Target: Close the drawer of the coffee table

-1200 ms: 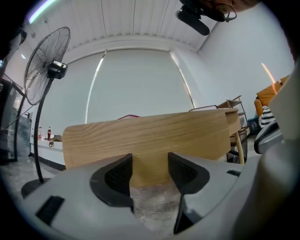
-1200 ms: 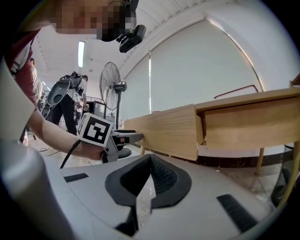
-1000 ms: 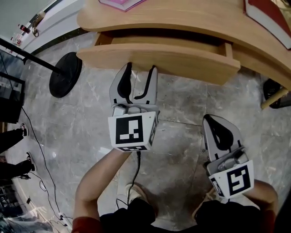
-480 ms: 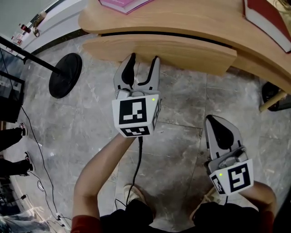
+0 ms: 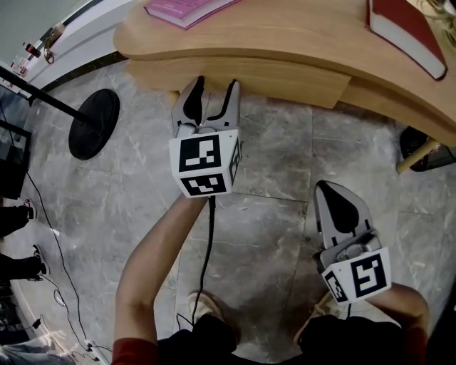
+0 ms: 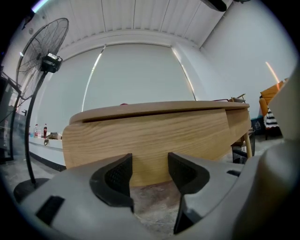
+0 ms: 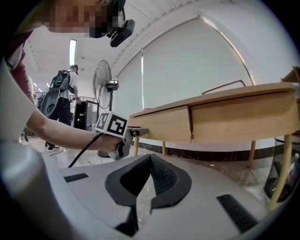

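The wooden coffee table [image 5: 299, 36] fills the top of the head view. Its drawer front [image 5: 249, 75] sits pushed in, level with the apron beside it. My left gripper [image 5: 216, 84] is open, both fingertips at the drawer front, nothing between them. In the left gripper view the drawer front [image 6: 154, 136] stands right before the open left gripper [image 6: 150, 161]. My right gripper [image 5: 331, 189] hangs shut and empty over the floor, well back from the table. In the right gripper view the shut right gripper [image 7: 150, 159] looks toward the drawer front [image 7: 161, 124] and the left gripper [image 7: 138, 132].
A pink book [image 5: 187, 8] and a red book [image 5: 402, 28] lie on the tabletop. A standing fan's round base [image 5: 92, 122] is on the marble floor at left, its head [image 6: 47, 61] high up. A table leg [image 5: 417, 155] stands at right. A person [image 7: 58, 93] stands far behind.
The drawer, open a second ago, has slid in under the tabletop. My left gripper moved forward with it, tips on its front. The right gripper has barely moved.
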